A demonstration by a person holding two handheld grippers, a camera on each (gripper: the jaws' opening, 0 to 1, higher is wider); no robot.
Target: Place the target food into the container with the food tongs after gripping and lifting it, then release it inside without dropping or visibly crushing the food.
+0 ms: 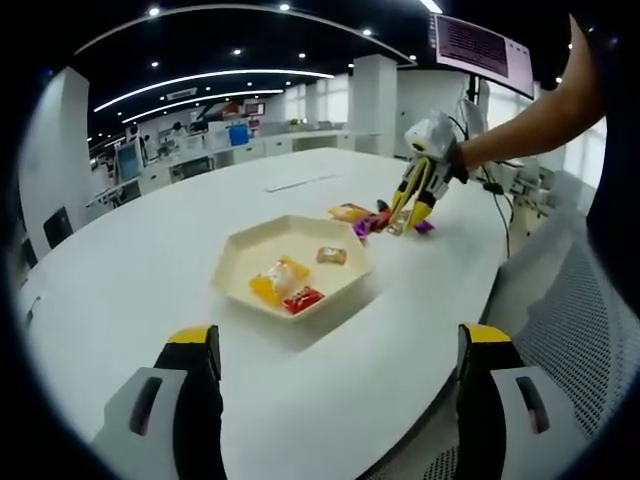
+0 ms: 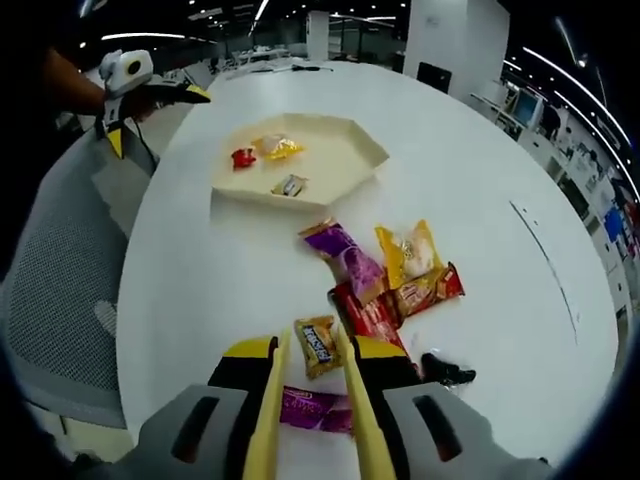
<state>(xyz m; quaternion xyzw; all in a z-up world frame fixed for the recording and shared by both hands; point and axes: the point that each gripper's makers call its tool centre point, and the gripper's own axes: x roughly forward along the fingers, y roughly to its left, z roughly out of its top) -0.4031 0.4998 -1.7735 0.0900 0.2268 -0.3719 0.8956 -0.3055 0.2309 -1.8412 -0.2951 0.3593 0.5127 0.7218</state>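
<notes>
Between the right tongs (image 2: pixel 318 375) – a small tan-wrapped snack (image 2: pixel 318 345), gripped; left tongs (image 1: pixel 340 350) open.

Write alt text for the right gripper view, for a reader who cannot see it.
The right gripper's yellow tongs close around a small wrapped snack on a white table. Past it lies a pile of snack packets, then a cream hexagonal tray holding three snacks. The left gripper hovers at upper left.
</notes>
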